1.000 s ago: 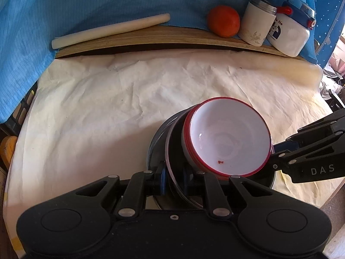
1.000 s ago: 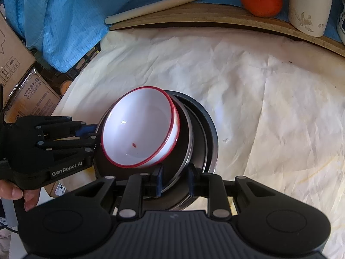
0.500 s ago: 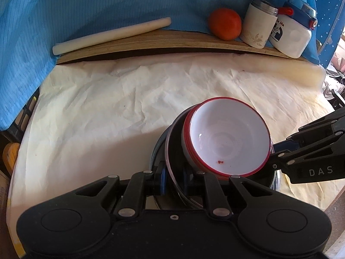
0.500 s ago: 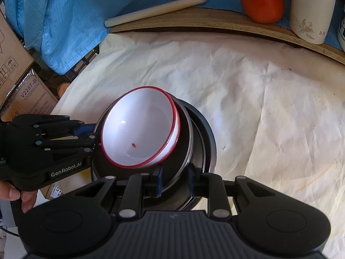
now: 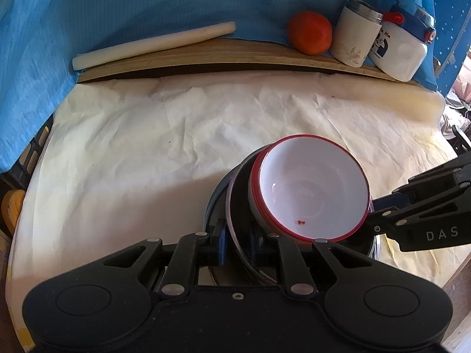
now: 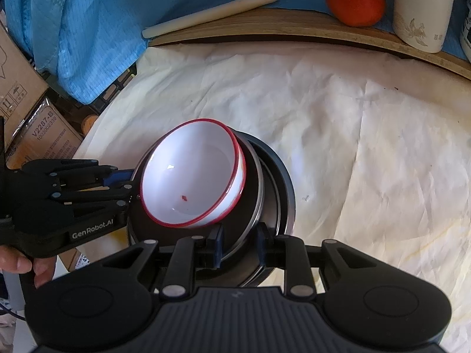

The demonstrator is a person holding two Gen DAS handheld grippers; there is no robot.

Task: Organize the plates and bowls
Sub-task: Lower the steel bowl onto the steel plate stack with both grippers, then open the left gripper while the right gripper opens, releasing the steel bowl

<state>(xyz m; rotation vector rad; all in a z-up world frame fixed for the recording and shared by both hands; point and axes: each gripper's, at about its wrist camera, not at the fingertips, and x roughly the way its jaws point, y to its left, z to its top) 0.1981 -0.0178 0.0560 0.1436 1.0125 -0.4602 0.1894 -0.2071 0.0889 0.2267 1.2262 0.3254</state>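
Observation:
A stack of dark plates (image 5: 235,206) (image 6: 273,194) carries white bowls with red rims (image 5: 312,194) (image 6: 194,176), nested and tilted. My left gripper (image 5: 237,241) is shut on the near edge of the plate stack; it also shows in the right wrist view (image 6: 129,185) at the stack's left side. My right gripper (image 6: 238,244) is shut on the stack's opposite edge; it also shows in the left wrist view (image 5: 374,214) at the right. The stack is held over the cream paper-covered table (image 5: 147,153) (image 6: 353,135).
A wooden board (image 5: 206,58) runs along the back with a white rolling pin (image 5: 153,45), an orange fruit (image 5: 309,32), a white tumbler (image 5: 354,41) and a white jug (image 5: 403,50). Blue cloth hangs behind. Cardboard boxes (image 6: 29,94) stand beyond the left edge.
Both grippers have carried the stack slightly back and up from the table; the far board and items look smaller and lower. The grips have not changed.

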